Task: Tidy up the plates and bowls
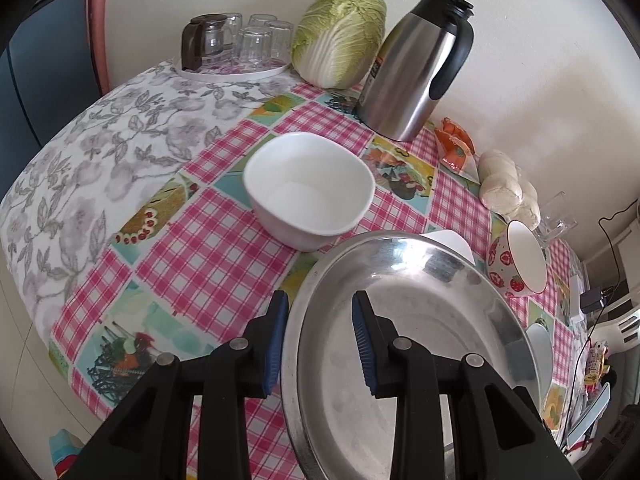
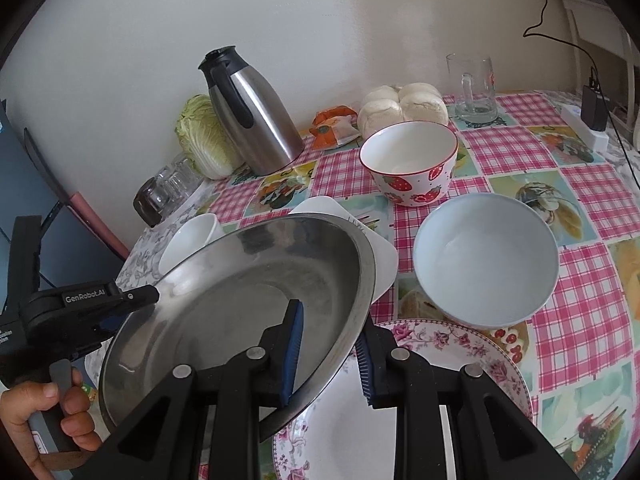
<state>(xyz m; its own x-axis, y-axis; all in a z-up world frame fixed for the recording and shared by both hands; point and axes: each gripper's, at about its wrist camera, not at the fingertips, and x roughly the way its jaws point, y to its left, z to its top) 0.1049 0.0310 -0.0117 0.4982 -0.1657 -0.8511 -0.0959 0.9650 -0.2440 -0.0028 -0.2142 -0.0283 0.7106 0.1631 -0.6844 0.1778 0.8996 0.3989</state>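
A round steel plate (image 1: 408,340) (image 2: 240,312) is held up, tilted, between both grippers. My left gripper (image 1: 320,344) straddles its left rim with a wide gap between the fingers. My right gripper (image 2: 330,356) straddles its right rim, also with a gap. The left gripper also shows in the right wrist view (image 2: 132,300) at the plate's far rim. A white square bowl (image 1: 310,194) (image 2: 188,240) sits beyond. A strawberry bowl (image 2: 408,162) (image 1: 520,258), a pale blue bowl (image 2: 486,260), a floral plate (image 2: 460,344) and a white square plate (image 2: 384,260) are on the table.
A steel thermos jug (image 1: 412,68) (image 2: 252,112), a cabbage (image 1: 340,36), a tray of glasses with a small pot (image 1: 236,40), a bag of buns (image 2: 404,106), an orange packet (image 2: 334,126) and a glass mug (image 2: 474,88) stand along the wall. A power strip (image 2: 584,128) lies far right.
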